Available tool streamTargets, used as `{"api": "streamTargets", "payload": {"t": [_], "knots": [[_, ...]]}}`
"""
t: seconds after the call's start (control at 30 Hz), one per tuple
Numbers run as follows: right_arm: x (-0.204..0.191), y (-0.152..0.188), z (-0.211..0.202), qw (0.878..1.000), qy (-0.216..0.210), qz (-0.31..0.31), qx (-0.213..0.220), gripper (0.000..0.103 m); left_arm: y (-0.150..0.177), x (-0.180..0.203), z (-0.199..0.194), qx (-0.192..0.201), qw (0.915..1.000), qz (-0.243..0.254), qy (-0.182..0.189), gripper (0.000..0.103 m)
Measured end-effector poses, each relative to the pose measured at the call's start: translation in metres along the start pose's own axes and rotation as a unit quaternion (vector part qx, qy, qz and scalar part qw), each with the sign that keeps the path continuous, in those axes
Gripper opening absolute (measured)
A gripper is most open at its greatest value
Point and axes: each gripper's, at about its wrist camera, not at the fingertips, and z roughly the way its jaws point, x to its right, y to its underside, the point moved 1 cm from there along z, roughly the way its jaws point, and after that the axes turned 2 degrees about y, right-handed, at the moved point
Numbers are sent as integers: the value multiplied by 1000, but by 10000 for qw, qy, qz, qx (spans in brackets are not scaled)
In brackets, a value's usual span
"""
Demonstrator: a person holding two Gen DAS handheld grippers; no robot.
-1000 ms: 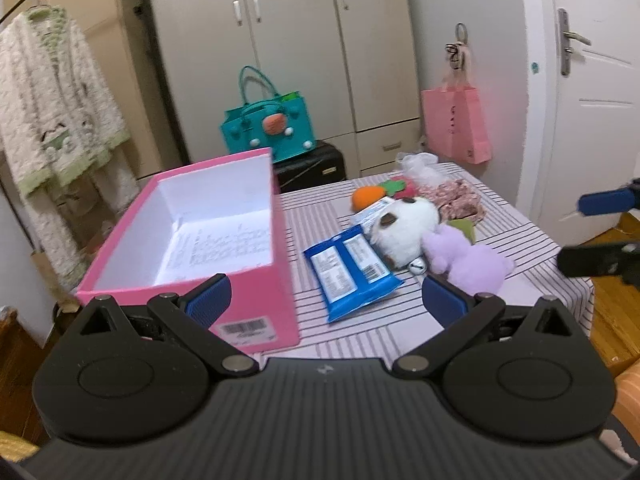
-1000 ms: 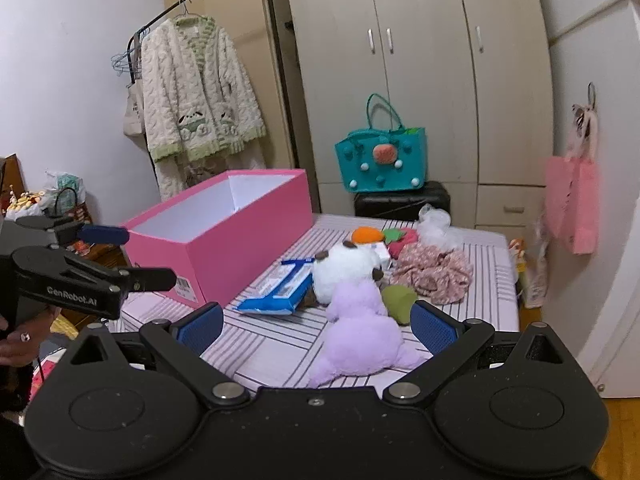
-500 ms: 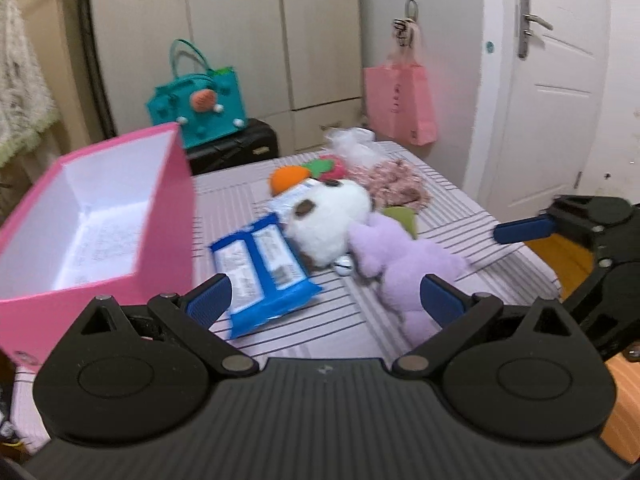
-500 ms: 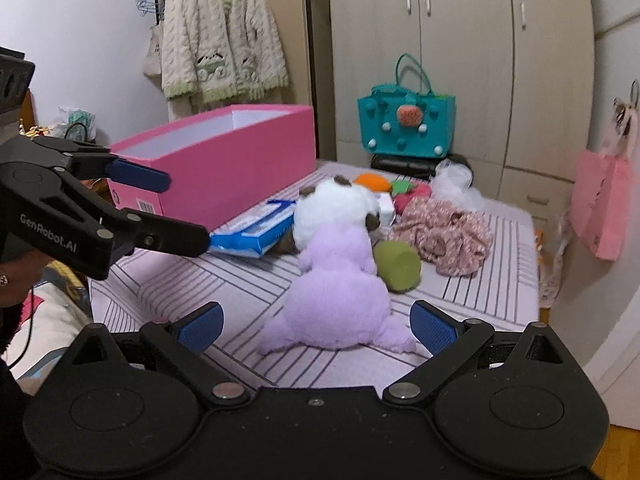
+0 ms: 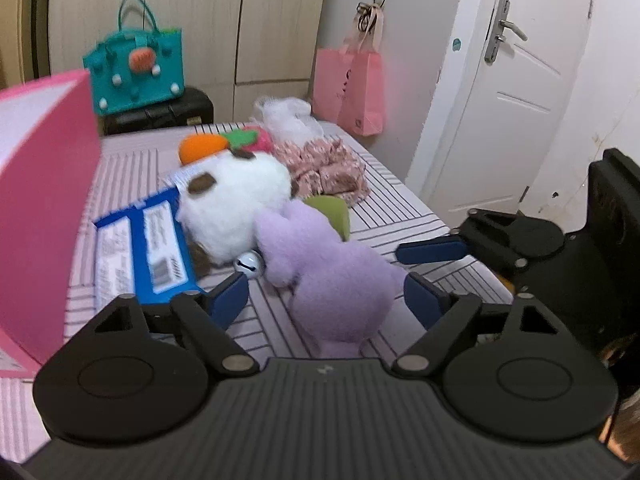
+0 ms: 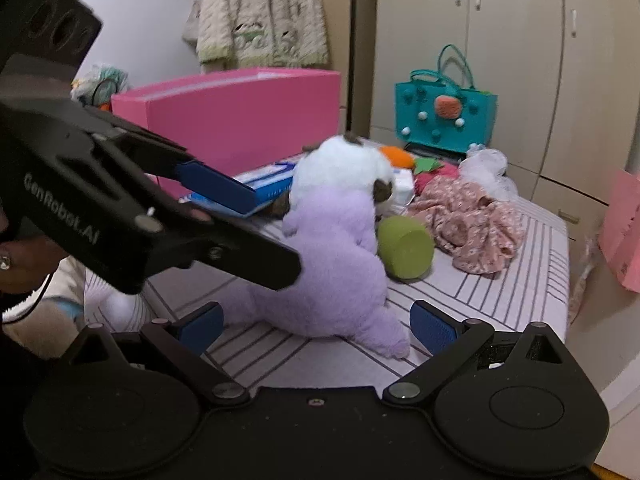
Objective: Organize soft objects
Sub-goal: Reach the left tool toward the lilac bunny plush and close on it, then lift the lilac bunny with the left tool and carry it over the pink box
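A purple plush toy (image 5: 332, 280) lies on the striped table near its front edge. My left gripper (image 5: 326, 304) straddles it; its jaws are closing and the pads stand just off the fur. My right gripper (image 6: 316, 328) is open, with the same purple plush (image 6: 340, 264) just ahead of its fingertips. One of its blue fingers (image 5: 432, 249) reaches in from the right. Behind lie a white plush (image 5: 236, 200), a green soft piece (image 6: 404, 248), a floral cloth (image 6: 472, 224) and an orange carrot toy (image 5: 202, 146). The pink box (image 5: 44, 200) stands at the left.
A blue snack packet (image 5: 144, 248) lies between the box and the white plush, with a small bell (image 5: 250, 264) beside it. A teal bag (image 6: 444, 112) sits behind the table, a pink paper bag (image 5: 352, 88) hangs by the door, and a cardigan (image 6: 260, 12) hangs at the back.
Both grippers have come down and closer to the purple plush. The left view has swung away from the pink box, and the left jaws have narrowed around the toy.
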Motion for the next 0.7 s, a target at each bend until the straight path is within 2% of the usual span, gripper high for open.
{"api": "streamTargets", "payload": {"t": [0.17, 0.2, 0.23, 0.47, 0.7], "knots": [[6, 2, 7, 9997, -250, 47, 9, 98, 4, -2, 16, -205, 9997, -130, 51, 64], [7, 2, 8, 9995, -309, 66, 21, 94, 6, -1, 18, -259, 9995, -140, 83, 58], [7, 2, 8, 9994, -326, 93, 70, 85, 7, -1, 21, -312, 9994, -141, 103, 56], [4, 6, 4, 9994, -146, 235, 204, 66, 8, -2, 19, -292, 9991, -300, 72, 53], [-2, 8, -2, 9988, -29, 432, 237, 65, 9, 0, 16, -303, 9987, -395, 120, 53]]}}
